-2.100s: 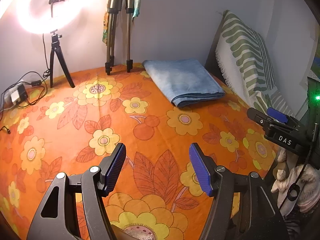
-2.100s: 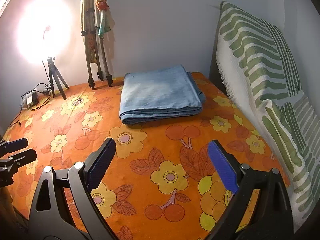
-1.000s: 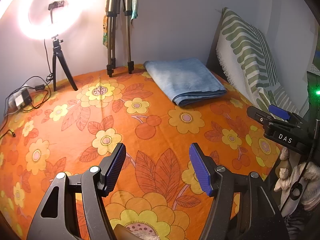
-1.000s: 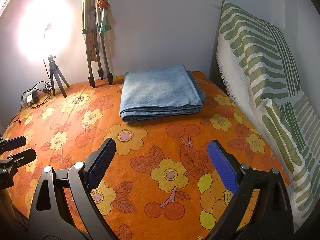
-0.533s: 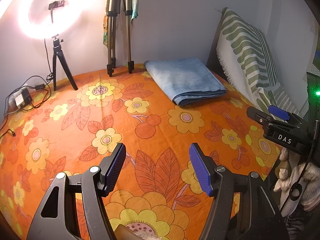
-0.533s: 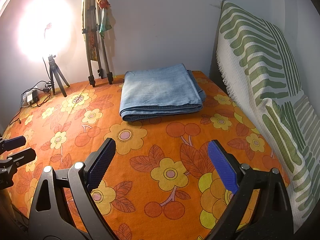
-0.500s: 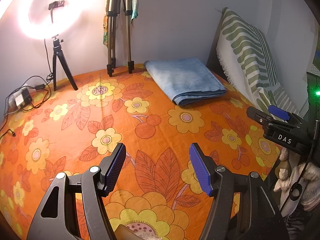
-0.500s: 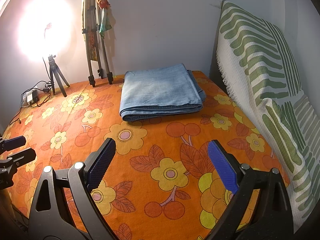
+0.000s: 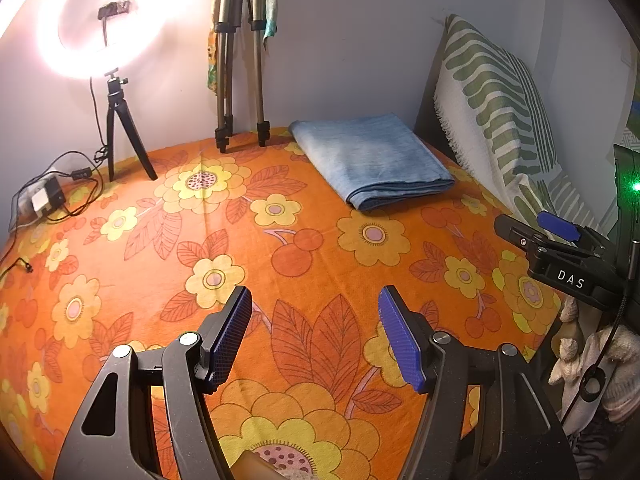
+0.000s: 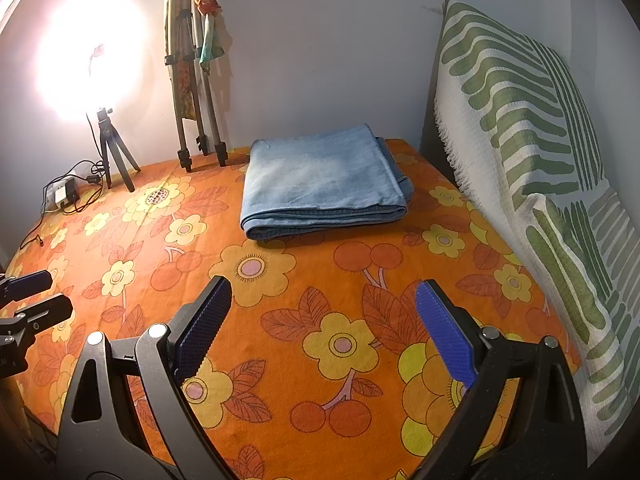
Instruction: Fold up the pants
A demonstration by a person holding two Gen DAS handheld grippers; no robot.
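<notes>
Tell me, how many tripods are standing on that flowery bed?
2. A small black tripod holds the glowing ring light at the back left. A taller folded tripod leans against the wall just left of the folded jeans. Others may be out of view.

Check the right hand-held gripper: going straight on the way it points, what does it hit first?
Likely the orange floral bedspread. The open right hand-held gripper points down at bare cloth, short of the folded jeans; depth is unclear.

Folded pants (image 10: 320,184) on the bedspread (image 10: 320,340) at the far end, near the wall. Left of them, a tripod (image 10: 192,92); further left, a ring light (image 9: 116,20), with a charger (image 9: 46,198) beside it. To the right, a pillow (image 10: 540,152) propped upright.
</notes>
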